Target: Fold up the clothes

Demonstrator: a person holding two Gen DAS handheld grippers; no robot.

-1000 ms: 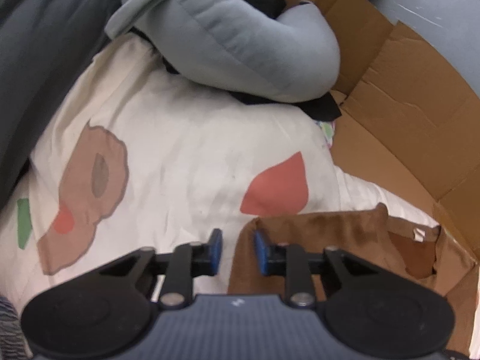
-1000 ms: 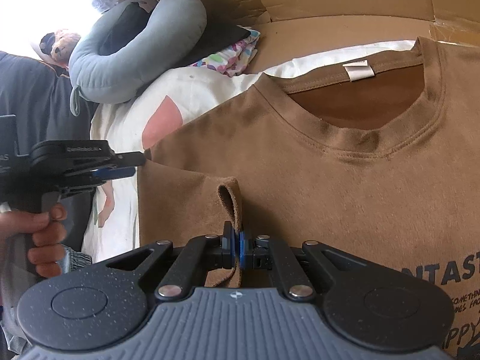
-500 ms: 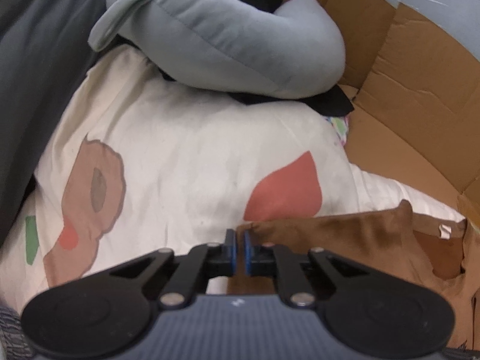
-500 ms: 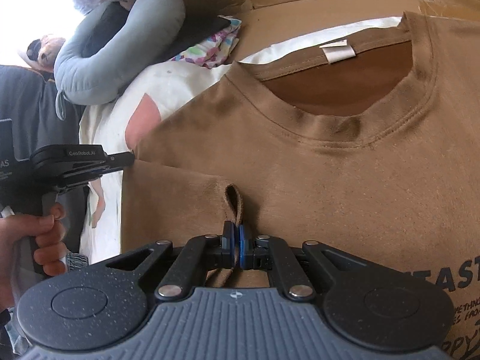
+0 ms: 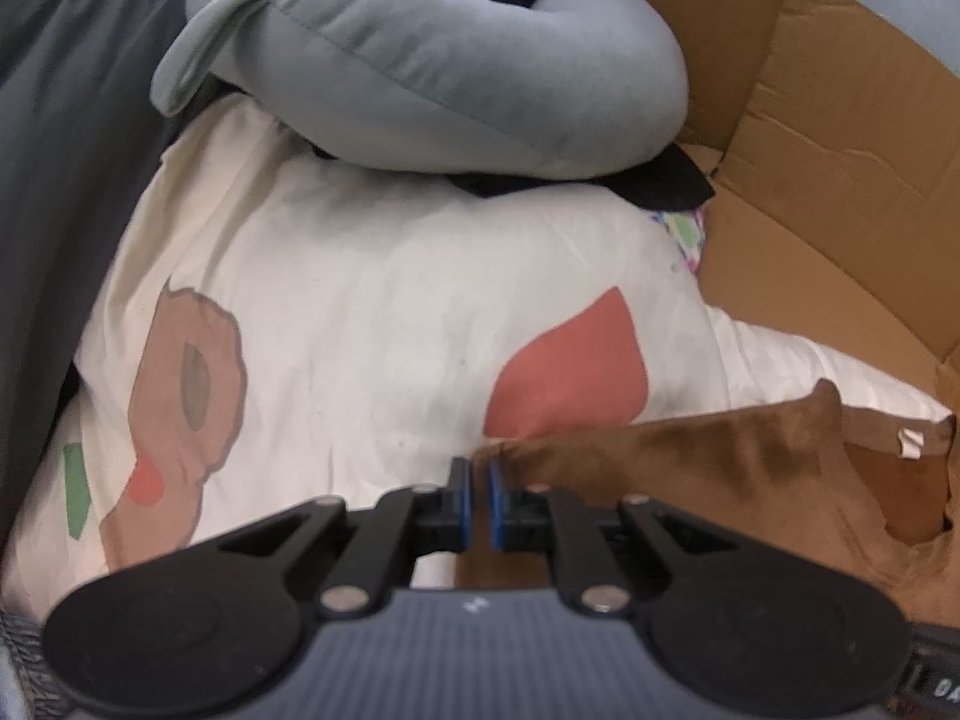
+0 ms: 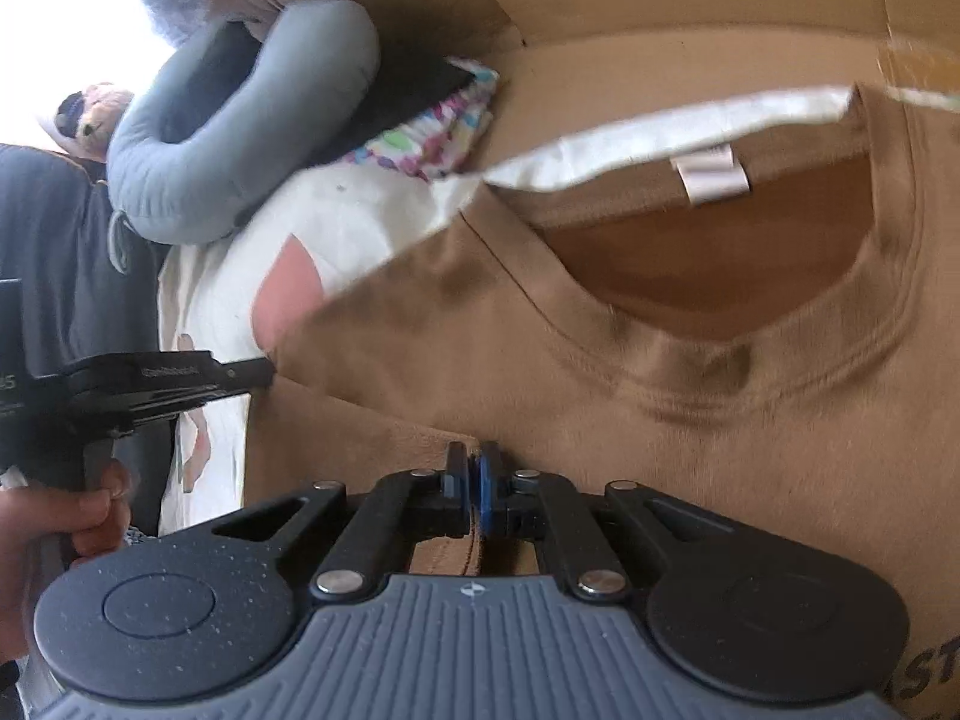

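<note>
1. Across a cream bedsheet printed with brown, red and green shapes (image 5: 360,324) lies the brown cotton T-shirt with a round neckline and white neck label (image 6: 690,420), front up, its collar toward the cardboard
2. At the shirt's left side the sleeve area lies turned in over the chest, giving a straight folded edge; the rest of the body runs out of view, so I cannot tell how many folds it has
3. The right gripper (image 6: 474,492) has its blue pads pressed together on a pinch of the brown fabric at that folded edge
4. The left gripper (image 5: 477,501) stands at the shirt's shoulder corner with its jaws nearly together; a sliver of gap shows, and whether cloth is caught between them I cannot tell
5. Judging from this, one side fold is in hand with both tools on the same edge; the far side and the lengthwise fold are probably left, though neither shows
6. Beyond the sheet rest a grey-blue padded U-shaped cushion (image 5: 432,60), a dark garment (image 5: 660,180) under it and a multicoloured patterned cloth (image 6: 432,132)
7. Flattened brown cardboard panels (image 5: 840,180) wall the far side; a bare hand (image 6: 54,528) holds the left tool
</note>
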